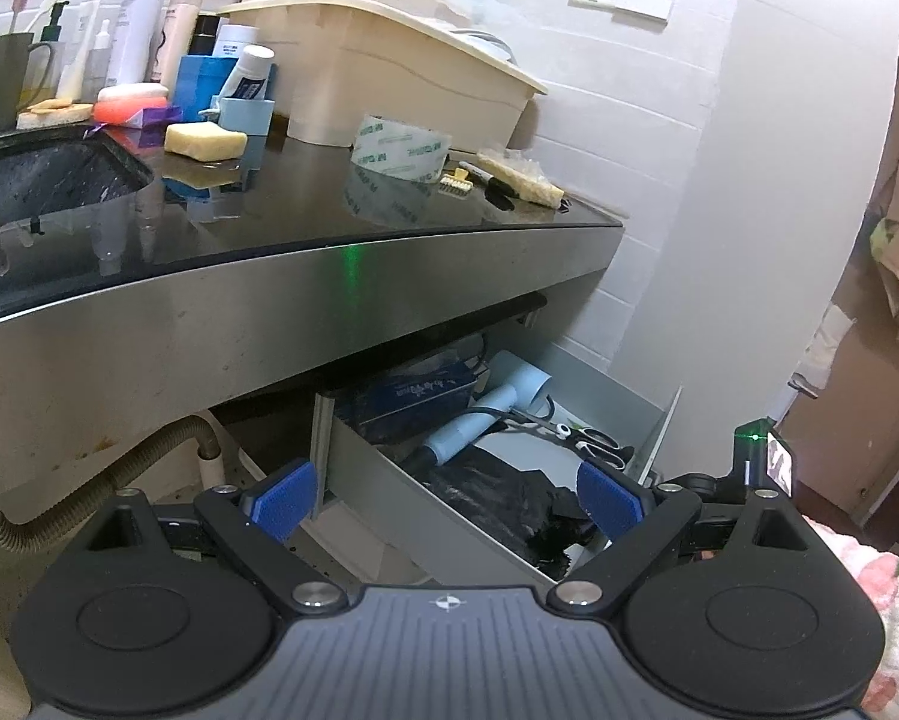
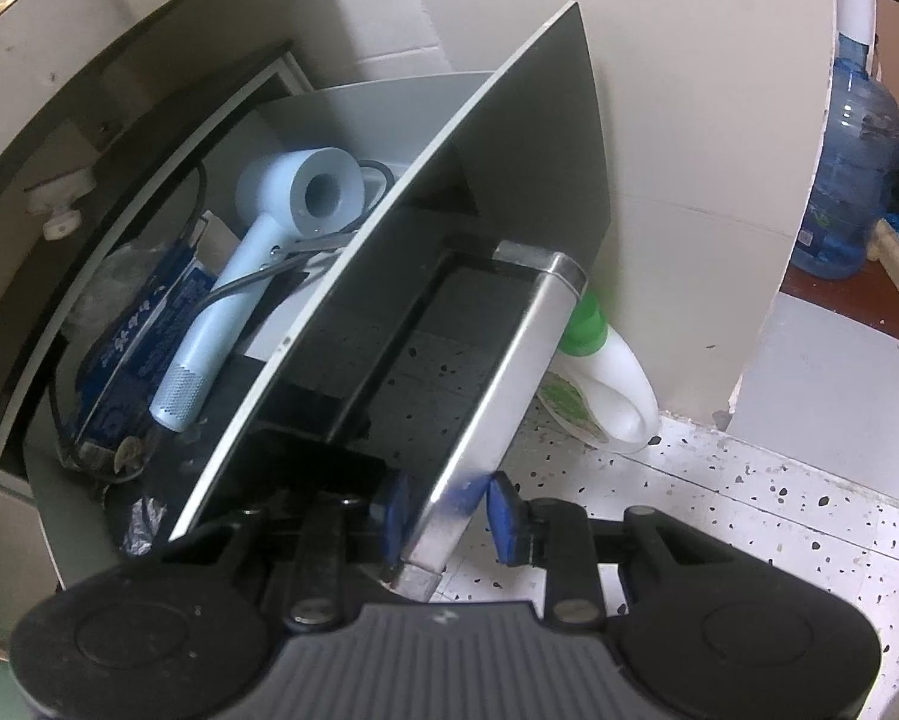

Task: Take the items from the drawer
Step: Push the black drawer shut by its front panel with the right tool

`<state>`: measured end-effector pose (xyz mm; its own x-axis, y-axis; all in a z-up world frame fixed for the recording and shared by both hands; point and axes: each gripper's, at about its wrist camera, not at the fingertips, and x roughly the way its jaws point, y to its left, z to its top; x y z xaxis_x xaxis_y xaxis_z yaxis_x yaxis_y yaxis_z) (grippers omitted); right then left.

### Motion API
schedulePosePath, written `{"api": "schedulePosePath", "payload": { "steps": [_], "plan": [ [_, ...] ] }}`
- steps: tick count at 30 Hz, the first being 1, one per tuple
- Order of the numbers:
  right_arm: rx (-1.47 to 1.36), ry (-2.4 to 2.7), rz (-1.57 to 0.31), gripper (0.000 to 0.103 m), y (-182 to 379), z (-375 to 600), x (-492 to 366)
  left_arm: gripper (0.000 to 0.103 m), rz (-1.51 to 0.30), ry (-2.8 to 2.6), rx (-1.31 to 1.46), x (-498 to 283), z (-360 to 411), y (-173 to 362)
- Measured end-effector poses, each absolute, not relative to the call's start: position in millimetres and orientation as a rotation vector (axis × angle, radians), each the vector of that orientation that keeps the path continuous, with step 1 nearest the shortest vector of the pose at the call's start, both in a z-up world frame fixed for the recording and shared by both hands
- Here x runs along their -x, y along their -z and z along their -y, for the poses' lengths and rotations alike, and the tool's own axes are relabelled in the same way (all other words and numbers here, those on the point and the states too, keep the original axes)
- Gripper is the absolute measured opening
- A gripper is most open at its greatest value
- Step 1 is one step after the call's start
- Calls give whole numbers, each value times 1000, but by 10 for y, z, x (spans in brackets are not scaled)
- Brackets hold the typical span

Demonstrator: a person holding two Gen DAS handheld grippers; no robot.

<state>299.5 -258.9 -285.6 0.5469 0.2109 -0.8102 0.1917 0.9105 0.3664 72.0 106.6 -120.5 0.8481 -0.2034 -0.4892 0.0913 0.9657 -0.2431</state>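
Drawer open under the tabletop, right claw at its handle

The right claw (image 2: 446, 516) straddles the metal handle (image 2: 503, 384) of the drawer (image 2: 425, 180) — pads narrowly apart, whether they grip I cannot tell. The left claw (image 1: 446, 501) hangs wide and empty before the drawer. Inside lie a pale blue hair dryer (image 2: 251, 252), a dark blue packet (image 2: 143, 348) and scissors (image 1: 596, 441).

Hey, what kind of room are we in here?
Most likely a home bathroom: a sink sunk into a dark counter, toiletry bottles crowding behind it, and a hair dryer lying in the open drawer below.
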Motion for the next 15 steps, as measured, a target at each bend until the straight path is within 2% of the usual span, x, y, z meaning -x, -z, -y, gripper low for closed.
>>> {"api": "schedulePosePath", "payload": {
  "steps": [15],
  "plan": [
    [-449,-28,-1011,28,2882,2501,-3177,94,-540,173,194,-733,-988,1177]
  ]
}}
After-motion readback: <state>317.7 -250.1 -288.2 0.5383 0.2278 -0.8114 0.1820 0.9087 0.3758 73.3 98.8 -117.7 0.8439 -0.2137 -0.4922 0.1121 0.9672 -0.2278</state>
